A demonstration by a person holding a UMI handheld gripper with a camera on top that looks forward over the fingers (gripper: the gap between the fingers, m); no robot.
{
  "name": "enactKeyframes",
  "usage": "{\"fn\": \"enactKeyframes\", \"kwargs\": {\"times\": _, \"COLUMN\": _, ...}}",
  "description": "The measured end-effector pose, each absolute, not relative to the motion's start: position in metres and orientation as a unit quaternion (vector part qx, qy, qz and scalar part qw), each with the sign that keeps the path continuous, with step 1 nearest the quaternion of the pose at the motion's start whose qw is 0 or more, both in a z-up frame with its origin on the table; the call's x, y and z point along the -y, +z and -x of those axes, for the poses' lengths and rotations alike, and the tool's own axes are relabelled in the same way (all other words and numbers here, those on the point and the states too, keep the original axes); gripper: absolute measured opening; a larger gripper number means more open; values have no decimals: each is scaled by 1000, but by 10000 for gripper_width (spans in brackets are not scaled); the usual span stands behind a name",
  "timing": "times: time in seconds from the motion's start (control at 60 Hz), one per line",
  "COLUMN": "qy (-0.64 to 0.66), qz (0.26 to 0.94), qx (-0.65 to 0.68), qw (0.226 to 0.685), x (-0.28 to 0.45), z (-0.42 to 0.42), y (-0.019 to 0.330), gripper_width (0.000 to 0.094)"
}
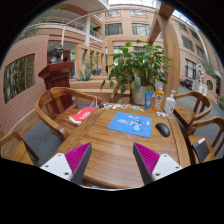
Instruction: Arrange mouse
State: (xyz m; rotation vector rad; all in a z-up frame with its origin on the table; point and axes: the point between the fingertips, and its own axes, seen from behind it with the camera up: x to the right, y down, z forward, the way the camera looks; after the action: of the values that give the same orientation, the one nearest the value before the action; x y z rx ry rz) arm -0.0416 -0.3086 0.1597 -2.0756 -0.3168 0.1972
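A black mouse (163, 129) lies on the wooden table (110, 148), just to the right of a blue mouse pad (131, 123) and off it. Both lie well beyond my gripper (112, 160), ahead and to the right. The gripper is open and empty, with bare tabletop between its two magenta pads (80, 158). It hovers over the near part of the table.
A red and white packet (82, 115) lies at the far left of the table. Bottles (170, 102) and a large potted plant (140, 66) stand at the far edge. Wooden chairs (55, 104) surround the table on both sides.
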Motion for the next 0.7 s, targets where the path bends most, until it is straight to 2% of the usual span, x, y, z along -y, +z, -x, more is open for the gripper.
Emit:
{"fn": "enactKeyframes", "kwargs": {"times": 0.167, "qy": 40, "qz": 883, "qx": 87, "qw": 460, "x": 270, "z": -28, "y": 95, "gripper_width": 853}}
{"fn": "enactKeyframes", "kwargs": {"times": 0.333, "qy": -6, "qz": 895, "qx": 31, "qw": 444, "x": 219, "z": -108, "y": 53, "gripper_width": 853}}
{"fn": "enactKeyframes", "kwargs": {"times": 0.533, "qy": -62, "qz": 893, "qx": -8, "qw": 446, "x": 141, "z": -190, "y": 26, "gripper_width": 853}}
{"fn": "enactKeyframes", "kwargs": {"times": 0.7, "qy": -72, "qz": 892, "qx": -24, "qw": 445, "x": 77, "z": -218, "y": 10, "gripper_width": 849}}
